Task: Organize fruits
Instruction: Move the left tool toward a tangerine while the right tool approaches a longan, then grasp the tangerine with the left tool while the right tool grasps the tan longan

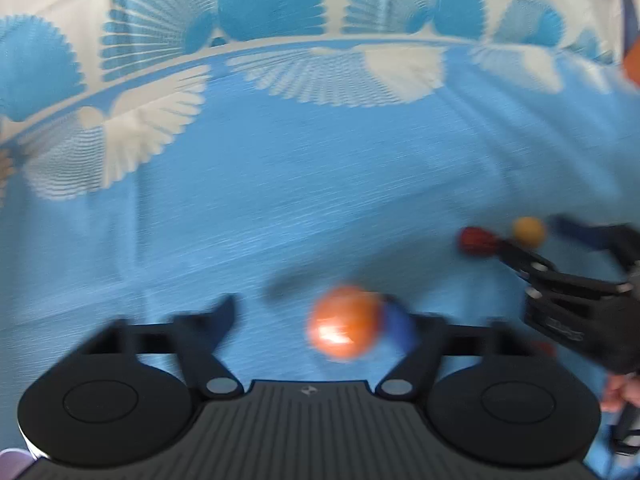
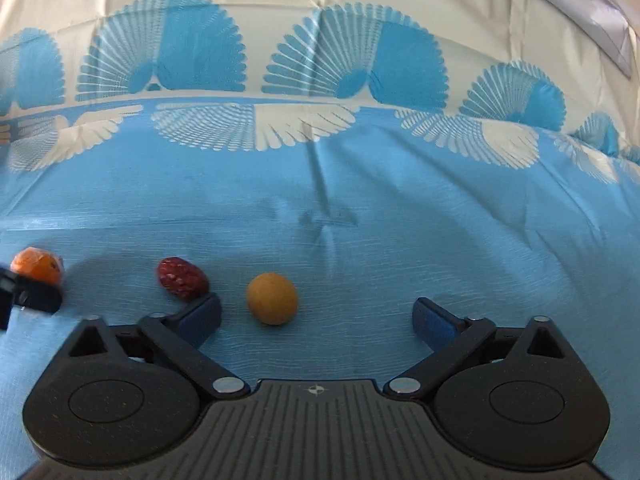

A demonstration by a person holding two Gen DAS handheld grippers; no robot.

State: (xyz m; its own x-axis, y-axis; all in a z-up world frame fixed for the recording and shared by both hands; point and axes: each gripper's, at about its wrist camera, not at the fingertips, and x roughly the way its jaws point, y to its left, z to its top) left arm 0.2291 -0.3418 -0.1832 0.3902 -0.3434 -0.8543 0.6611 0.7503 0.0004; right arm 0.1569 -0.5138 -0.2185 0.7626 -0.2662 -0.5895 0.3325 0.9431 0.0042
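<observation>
In the left wrist view a blurred orange fruit (image 1: 344,322) lies on the blue cloth between the fingers of my left gripper (image 1: 312,320). It sits close against the right blue pad (image 1: 400,328) and well apart from the left finger, so the jaws stand open. My right gripper (image 2: 318,316) is open around a small round yellow fruit (image 2: 272,298), which touches neither pad. A wrinkled red date (image 2: 182,278) lies just past its left fingertip (image 2: 204,316). The orange fruit (image 2: 38,266) shows at the far left. The right gripper (image 1: 538,236) also appears at the right of the left wrist view.
A blue tablecloth (image 2: 360,208) with white and blue fan patterns covers the surface, wrinkled near its middle. An orange object (image 1: 632,64) peeks in at the right edge of the left wrist view. A person's hand (image 1: 620,396) holds the right gripper.
</observation>
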